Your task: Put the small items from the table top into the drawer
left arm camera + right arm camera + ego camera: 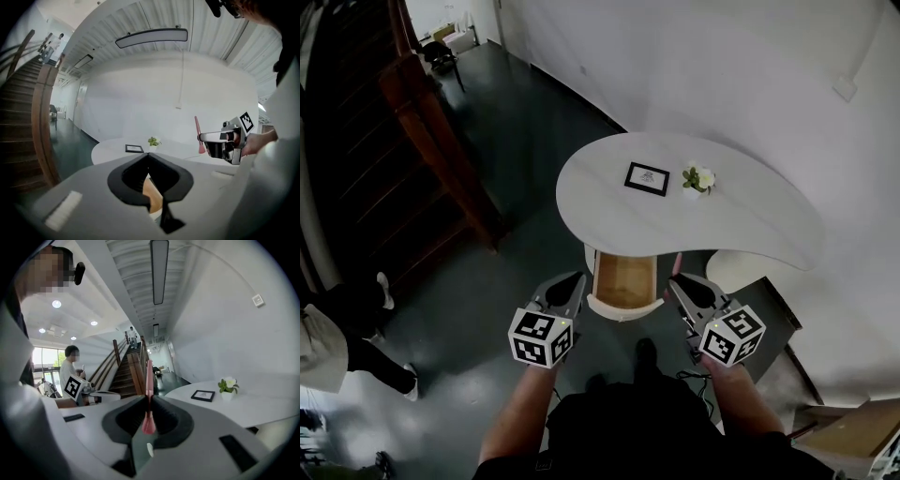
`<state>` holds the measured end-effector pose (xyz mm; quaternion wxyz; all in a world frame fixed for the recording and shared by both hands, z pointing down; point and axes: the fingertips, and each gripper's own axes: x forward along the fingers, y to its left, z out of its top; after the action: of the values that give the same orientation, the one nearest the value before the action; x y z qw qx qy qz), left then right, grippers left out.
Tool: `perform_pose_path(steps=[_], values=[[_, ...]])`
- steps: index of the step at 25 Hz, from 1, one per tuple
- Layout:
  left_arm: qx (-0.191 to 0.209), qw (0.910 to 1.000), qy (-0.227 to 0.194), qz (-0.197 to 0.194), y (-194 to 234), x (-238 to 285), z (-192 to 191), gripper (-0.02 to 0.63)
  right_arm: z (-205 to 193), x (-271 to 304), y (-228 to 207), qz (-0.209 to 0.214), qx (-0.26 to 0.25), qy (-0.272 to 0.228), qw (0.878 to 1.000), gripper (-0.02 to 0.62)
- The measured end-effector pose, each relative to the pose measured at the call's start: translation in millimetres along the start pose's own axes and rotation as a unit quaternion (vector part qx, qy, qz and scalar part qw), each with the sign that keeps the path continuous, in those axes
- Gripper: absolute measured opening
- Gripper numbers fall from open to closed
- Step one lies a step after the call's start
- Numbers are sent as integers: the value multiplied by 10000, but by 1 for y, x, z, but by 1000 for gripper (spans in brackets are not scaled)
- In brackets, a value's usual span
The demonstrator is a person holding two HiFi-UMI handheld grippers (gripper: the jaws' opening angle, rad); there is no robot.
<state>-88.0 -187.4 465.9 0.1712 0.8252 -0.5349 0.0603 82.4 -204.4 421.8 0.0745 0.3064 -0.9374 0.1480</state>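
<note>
Gripping a slim pink brush [149,380] between closed jaws, the right tool [149,398] is held off the bench [741,216], just beside the right front corner of the open drawer [623,279]. The bristle end sits inside the jaw recess, and the handle projects past the jaw tips.

The left tool [149,155] has its jaws together with nothing between them. It is level with the drawer's left front corner, above the dark floor.

The drawer is pulled out from under the near edge of the white bench. The part of its wooden floor that shows is bare.

On the bench top rest a black picture frame [647,178] and a small potted plant [697,179]. The plant is near the frame's right side but not touching it. Both are well back from the drawer.
</note>
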Motion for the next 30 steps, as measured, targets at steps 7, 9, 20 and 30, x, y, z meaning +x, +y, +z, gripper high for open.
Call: perform_pose_path(steps=[7, 9, 20, 30], values=[[-132, 9989, 60, 435, -9, 43, 9, 11, -7, 15, -50, 543, 120, 296, 9980, 54], [-118, 9985, 119, 527, -11, 52, 8, 11, -11, 20, -57, 739, 108, 402, 9964, 54], [-304, 9975, -2, 635, -1, 37, 0, 11, -38, 54, -36, 967, -178, 955, 9906, 54], [-620, 9957, 216, 651, 28, 16, -41, 11, -76, 93, -10, 1161, -475, 1492, 9808, 54]])
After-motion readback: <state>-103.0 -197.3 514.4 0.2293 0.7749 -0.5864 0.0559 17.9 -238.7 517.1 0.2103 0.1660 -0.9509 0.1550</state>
